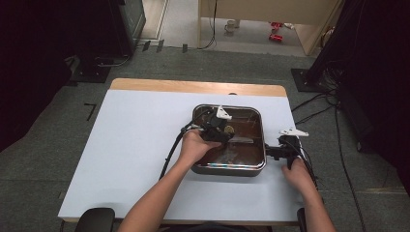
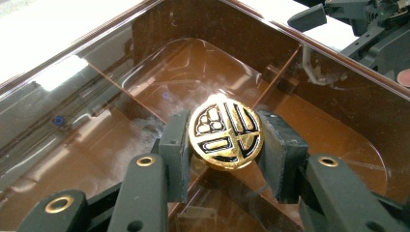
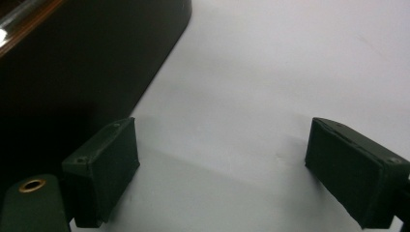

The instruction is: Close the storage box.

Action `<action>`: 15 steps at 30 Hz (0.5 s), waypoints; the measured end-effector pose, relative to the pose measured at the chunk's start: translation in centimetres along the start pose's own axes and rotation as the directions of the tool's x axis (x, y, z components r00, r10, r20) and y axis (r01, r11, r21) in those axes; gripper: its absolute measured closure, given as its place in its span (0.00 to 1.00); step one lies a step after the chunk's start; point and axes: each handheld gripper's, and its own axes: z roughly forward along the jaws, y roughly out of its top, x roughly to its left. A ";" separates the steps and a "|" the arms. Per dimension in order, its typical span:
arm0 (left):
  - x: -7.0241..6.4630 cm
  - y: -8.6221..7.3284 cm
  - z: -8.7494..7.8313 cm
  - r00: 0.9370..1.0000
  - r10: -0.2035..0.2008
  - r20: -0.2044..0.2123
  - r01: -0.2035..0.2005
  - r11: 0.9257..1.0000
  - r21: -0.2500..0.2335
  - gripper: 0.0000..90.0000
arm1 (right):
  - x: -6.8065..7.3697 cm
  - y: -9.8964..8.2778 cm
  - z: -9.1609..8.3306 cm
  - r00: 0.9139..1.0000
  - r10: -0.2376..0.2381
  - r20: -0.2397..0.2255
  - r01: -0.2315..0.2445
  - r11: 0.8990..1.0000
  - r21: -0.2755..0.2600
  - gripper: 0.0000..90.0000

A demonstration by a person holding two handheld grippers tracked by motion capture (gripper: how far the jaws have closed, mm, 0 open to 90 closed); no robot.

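L claw [image 2: 225, 145] pinches gold-black medallion [image 2: 226, 134] over brown tray [image 1: 228, 167]; R claw [image 3: 222, 174] spread, on worktop [image 3: 270, 72] just outside tray.

No readable words, numbers or brand names anywhere. Only a sign: a black-and-gold emblem of bars and curved segments on the face of the round gold medallion [image 2: 226, 134], clamped between the pads of the left gripper [image 2: 227, 145]. Not legible as any letter or character.
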 end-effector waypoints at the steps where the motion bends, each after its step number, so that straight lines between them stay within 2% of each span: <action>1: 0.0 0.0 0.0 1.000 -0.007 0.005 0.007 1.000 -0.002 0.65 | 0.0 0.0 0.0 1.000 0.000 0.000 0.000 1.000 0.000 0.12; 7: 0.3 0.1 -0.1 1.000 -0.014 0.023 0.014 1.000 0.014 0.63 | 0.0 0.0 0.0 1.000 0.000 0.000 0.000 1.000 -0.001 0.12; 10: 0.6 0.1 -0.3 0.999 -0.029 0.044 0.028 0.999 0.021 0.52 | 0.0 0.0 0.0 1.000 0.001 -0.001 -0.001 1.000 -0.001 0.12; 11: 1.0 0.1 -0.6 0.997 -0.046 0.065 0.045 0.999 0.014 0.49 | 0.0 0.0 0.0 1.000 0.000 0.000 0.000 1.000 -0.002 0.12; 12: 1.0 0.1 -0.6 0.997 -0.046 0.065 0.045 0.999 0.014 0.47 | 0.0 0.0 0.0 1.000 0.000 0.000 0.000 1.000 -0.002 0.12; 13: 1.4 0.1 -1.1 0.993 -0.075 0.096 0.076 0.997 0.002 0.45 | 0.0 0.0 0.0 1.000 0.002 -0.001 -0.002 1.000 0.000 0.12; 14: 1.4 0.1 -1.1 0.993 -0.075 0.096 0.076 0.997 0.002 0.43 | 0.0 0.0 0.0 1.000 0.002 -0.001 -0.002 1.000 0.000 0.12; 15: 1.6 0.1 -1.4 0.989 -0.088 0.115 0.089 0.996 -0.007 0.43 | 0.0 0.0 0.0 1.000 0.001 -0.001 -0.001 1.000 -0.001 0.12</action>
